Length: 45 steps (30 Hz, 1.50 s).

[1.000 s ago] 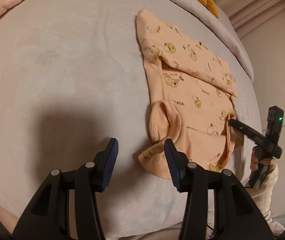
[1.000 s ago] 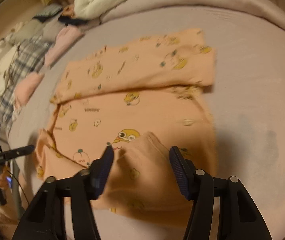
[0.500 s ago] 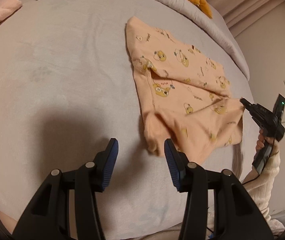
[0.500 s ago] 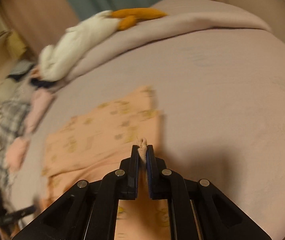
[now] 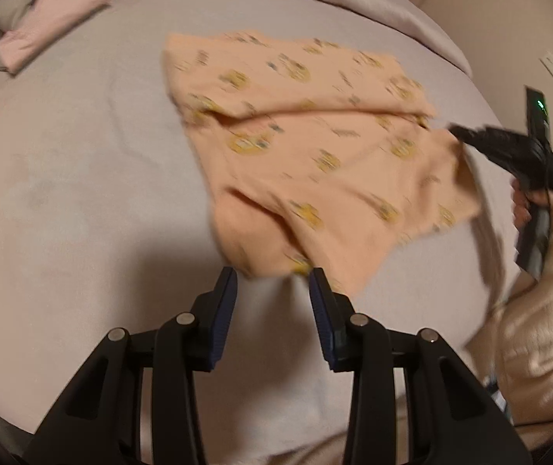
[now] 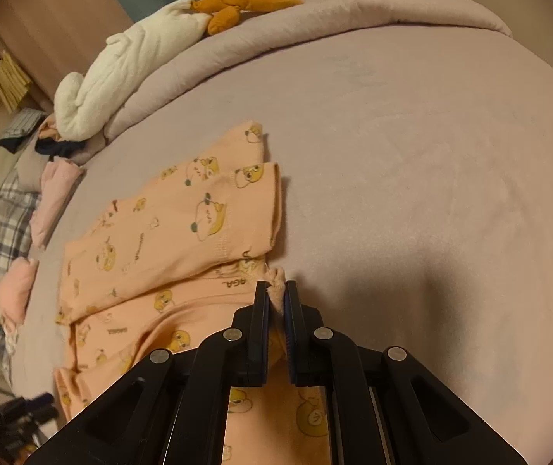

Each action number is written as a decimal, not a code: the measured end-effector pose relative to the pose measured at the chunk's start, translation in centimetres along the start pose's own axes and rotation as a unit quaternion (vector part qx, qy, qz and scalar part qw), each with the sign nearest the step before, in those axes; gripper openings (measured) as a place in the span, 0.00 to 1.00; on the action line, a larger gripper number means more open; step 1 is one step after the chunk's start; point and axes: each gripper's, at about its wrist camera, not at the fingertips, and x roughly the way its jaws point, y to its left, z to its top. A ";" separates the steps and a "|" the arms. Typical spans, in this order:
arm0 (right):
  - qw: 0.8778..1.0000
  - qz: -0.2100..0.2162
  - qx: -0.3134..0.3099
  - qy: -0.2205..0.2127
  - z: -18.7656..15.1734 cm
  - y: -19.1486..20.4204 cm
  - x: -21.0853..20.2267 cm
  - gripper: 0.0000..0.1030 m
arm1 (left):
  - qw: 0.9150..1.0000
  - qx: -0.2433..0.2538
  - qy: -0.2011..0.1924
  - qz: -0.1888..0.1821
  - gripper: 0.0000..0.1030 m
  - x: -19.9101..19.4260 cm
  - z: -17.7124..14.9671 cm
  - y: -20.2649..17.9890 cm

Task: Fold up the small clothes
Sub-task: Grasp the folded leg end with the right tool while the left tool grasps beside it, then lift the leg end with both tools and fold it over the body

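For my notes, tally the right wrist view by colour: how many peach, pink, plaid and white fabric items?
Peach printed garment: 1
Pink folded pieces: 2
Plaid cloth: 1
White plush: 1
Total: 5

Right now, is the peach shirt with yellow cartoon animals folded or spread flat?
Partly folded: the peach shirt with yellow cartoon animals has one layer lying over another.

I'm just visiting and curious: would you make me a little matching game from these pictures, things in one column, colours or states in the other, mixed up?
Things:
1. peach printed garment
2. right hand-held gripper
3. plush toy
4. folded clothes

Descriptions:
A. white with orange parts, lying on the rolled blanket
B. pink, beside the garment on the bed
C. shut on a pinch of fabric
D. partly folded on the bed

Pairs: 1-D, 2-C, 3-A, 4-B
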 end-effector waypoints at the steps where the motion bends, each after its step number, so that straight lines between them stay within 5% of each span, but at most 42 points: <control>1: 1.000 0.000 -0.001 -0.001 0.0 0.1 -0.1 0.08 | 1.000 -0.001 0.003 -0.014 0.38 0.0 -0.2 -0.4; 8: 1.000 0.001 -0.001 -0.002 -0.3 0.1 -0.2 0.08 | 0.998 -0.001 0.038 -0.054 0.36 2.9 -0.1 -2.6; 9: 1.000 0.002 0.000 -0.002 -0.3 0.1 -0.1 0.08 | 0.997 -0.012 0.046 -0.058 0.24 3.6 0.1 -2.5; 10: 1.000 0.002 0.002 -0.002 -0.3 0.1 -0.1 0.08 | 0.997 -0.019 0.048 -0.065 0.01 3.7 0.3 -2.5; 17: 1.000 0.003 -0.002 -0.004 -0.5 0.1 -0.5 0.08 | 0.990 -0.061 0.008 -0.128 0.05 1.4 2.6 -1.6; 24: 1.000 0.006 0.000 -0.007 -0.6 -0.2 -0.5 0.08 | 0.990 -0.094 -0.040 -0.093 0.05 1.0 6.6 0.7; 30: 1.000 0.008 0.002 -0.008 -0.6 0.0 -0.4 0.08 | 0.979 -0.159 -0.058 -0.109 0.06 2.0 8.4 3.7; 33: 1.000 0.008 0.005 -0.008 -0.6 0.0 -0.3 0.08 | 0.978 -0.181 -0.060 -0.083 0.14 2.3 9.0 4.8; 35: 1.000 0.008 0.008 -0.007 -0.6 0.0 -0.2 0.08 | 0.977 -0.187 -0.063 -0.076 0.31 2.2 9.1 5.3; 37: 1.000 0.009 0.009 -0.007 -0.6 0.0 -0.2 0.08 | 0.976 -0.193 -0.067 -0.075 0.58 1.7 8.9 5.7; 45: 1.000 0.009 0.008 -0.008 -0.7 0.1 -0.2 0.08 | 0.983 -0.154 -0.074 -0.062 0.53 2.3 8.9 4.7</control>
